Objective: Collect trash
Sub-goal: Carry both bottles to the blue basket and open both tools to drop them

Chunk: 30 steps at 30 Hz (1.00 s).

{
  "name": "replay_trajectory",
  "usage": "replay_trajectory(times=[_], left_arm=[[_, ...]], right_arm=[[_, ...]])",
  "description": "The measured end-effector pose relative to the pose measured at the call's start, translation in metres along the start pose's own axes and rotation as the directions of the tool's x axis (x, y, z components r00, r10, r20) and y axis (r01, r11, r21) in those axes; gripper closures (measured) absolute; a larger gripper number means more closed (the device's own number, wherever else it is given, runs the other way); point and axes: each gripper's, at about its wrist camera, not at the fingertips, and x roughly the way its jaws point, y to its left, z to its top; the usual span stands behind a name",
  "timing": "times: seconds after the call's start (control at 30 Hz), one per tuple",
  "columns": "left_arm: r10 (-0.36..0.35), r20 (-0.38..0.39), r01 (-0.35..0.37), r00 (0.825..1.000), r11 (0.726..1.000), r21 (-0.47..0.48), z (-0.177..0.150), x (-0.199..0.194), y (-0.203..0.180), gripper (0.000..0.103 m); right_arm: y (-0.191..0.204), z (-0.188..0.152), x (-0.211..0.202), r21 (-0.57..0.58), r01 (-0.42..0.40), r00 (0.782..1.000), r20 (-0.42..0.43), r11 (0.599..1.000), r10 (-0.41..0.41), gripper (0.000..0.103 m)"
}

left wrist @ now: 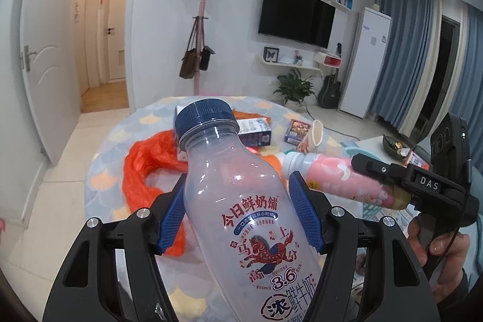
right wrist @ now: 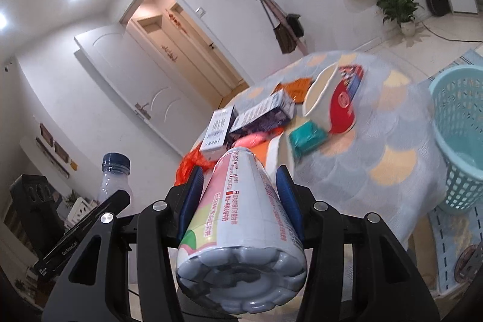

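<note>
Nearest the left wrist camera, a clear milk bottle (left wrist: 241, 201) with a dark blue cap and a red horse on its label is sitting between the blue pads of the left gripper (left wrist: 238, 210); the pads are pressing on its sides, so the jaws are standing fairly wide and closed on the bottle, which is leaning with its cap away from the camera, held above the table (left wrist: 99, 171). In the right wrist view, the ridged grey base of a pink drink bottle (right wrist: 241, 219) is filling the foreground, and the right gripper (right wrist: 240, 195) is clamping it between its blue pads at a moderate opening, cap pointing away toward the table. A person's hand (left wrist: 437, 246) is gripping the right gripper's handle at the right edge of the left view.

Other rubbish is lying on the table's scallop-patterned cloth: an orange plastic bag (left wrist: 148, 168) toward its left edge, a white carton (right wrist: 218, 130) and a dark printed box (right wrist: 262, 116) near the middle, a tipped paper cup (right wrist: 329, 107) with a red panel beyond them, and a teal packet (right wrist: 308, 141) just beside the cup. A pale blue perforated wastebasket (right wrist: 459, 138) is standing on the floor past the table's right edge.
</note>
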Motion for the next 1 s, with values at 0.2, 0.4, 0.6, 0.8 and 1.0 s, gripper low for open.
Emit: replay_trajectory(times=[0.2, 0.4, 0.6, 0.8, 1.0], left_arm=[[-0.050, -0.005, 0.050, 0.999, 0.998, 0.039, 0.017, 0.021, -0.029, 0.039], [-0.134, -0.004, 0.134, 0.991, 0.985, 0.108, 0.039, 0.043, -0.075, 0.039], [-0.238, -0.065, 0.246, 0.969, 0.952, 0.182, 0.054, 0.089, -0.145, 0.039], [-0.325, -0.143, 0.351, 0.935, 0.906, 0.235, 0.062, 0.149, -0.218, 0.039], [-0.344, -0.270, 0.404, 0.899, 0.890, 0.211, 0.067, 0.236, -0.265, 0.039]], right_arm=[[-0.029, 0.013, -0.020, 0.041, 0.034, 0.998, 0.056, 0.999, -0.036, 0.057], [-0.066, 0.032, -0.060, 0.072, 0.124, 0.979, 0.152, 0.990, -0.134, 0.057], [-0.126, 0.047, -0.108, 0.144, 0.265, 0.919, 0.260, 0.953, -0.295, 0.057], [-0.193, 0.055, -0.129, 0.227, 0.401, 0.845, 0.281, 0.888, -0.454, 0.057], [-0.252, 0.063, -0.112, 0.253, 0.493, 0.808, 0.221, 0.833, -0.546, 0.056]])
